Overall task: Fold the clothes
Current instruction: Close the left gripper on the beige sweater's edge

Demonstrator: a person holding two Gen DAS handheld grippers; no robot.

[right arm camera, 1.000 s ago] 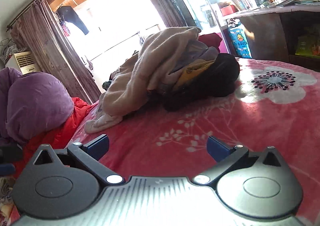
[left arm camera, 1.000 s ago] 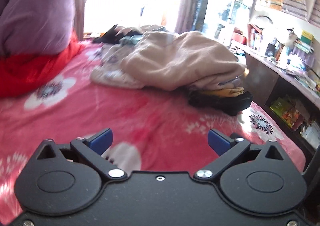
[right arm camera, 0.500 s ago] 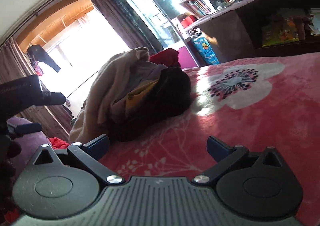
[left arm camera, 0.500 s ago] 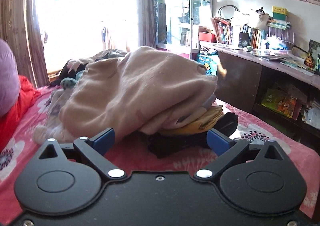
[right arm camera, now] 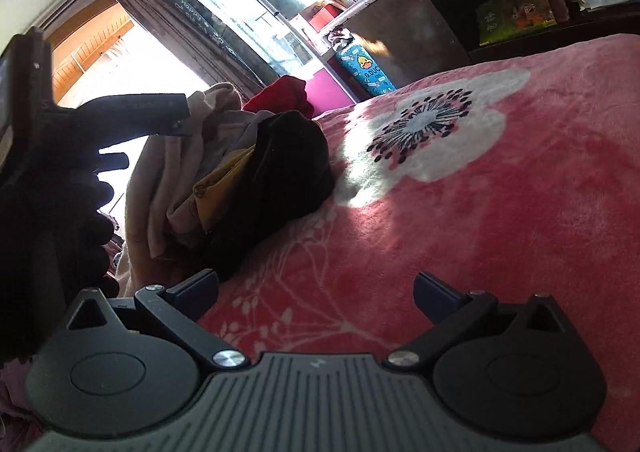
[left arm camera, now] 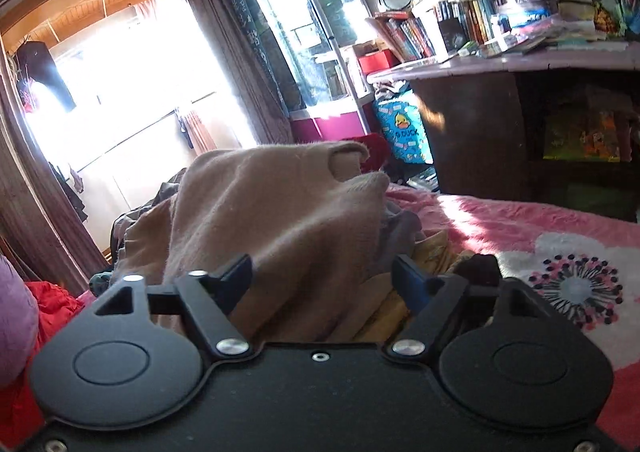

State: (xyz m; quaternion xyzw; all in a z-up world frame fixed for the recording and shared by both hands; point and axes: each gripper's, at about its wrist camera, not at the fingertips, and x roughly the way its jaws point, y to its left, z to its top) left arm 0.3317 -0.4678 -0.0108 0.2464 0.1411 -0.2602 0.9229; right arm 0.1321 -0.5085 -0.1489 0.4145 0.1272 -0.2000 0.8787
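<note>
A pile of clothes lies on the pink flowered blanket [right arm camera: 520, 180]. A beige garment [left arm camera: 280, 220] sits on top, over a yellow one [left arm camera: 432, 252] and a black one [right arm camera: 288, 168]. A red garment [left arm camera: 376, 144] shows behind the pile. My left gripper [left arm camera: 324, 280] is open, with its fingers to either side of a fold of the beige garment; whether they touch it I cannot tell. In the right wrist view that left gripper [right arm camera: 156, 136] reaches into the pile, held by a gloved hand [right arm camera: 48, 212]. My right gripper [right arm camera: 318, 290] is open and empty, low over the blanket just right of the pile.
A dark desk [left arm camera: 500, 124] with books [left arm camera: 420, 32] and shelves stands close beyond the bed's right edge. A bright window with curtains [left arm camera: 240, 64] is behind the pile. A purple pillow [left arm camera: 12, 316] and red bedding [left arm camera: 52, 300] lie at the left.
My left gripper has moved right up to the pile, and its fingers have narrowed a little around the beige fold. The right gripper has tilted and come closer to the black garment.
</note>
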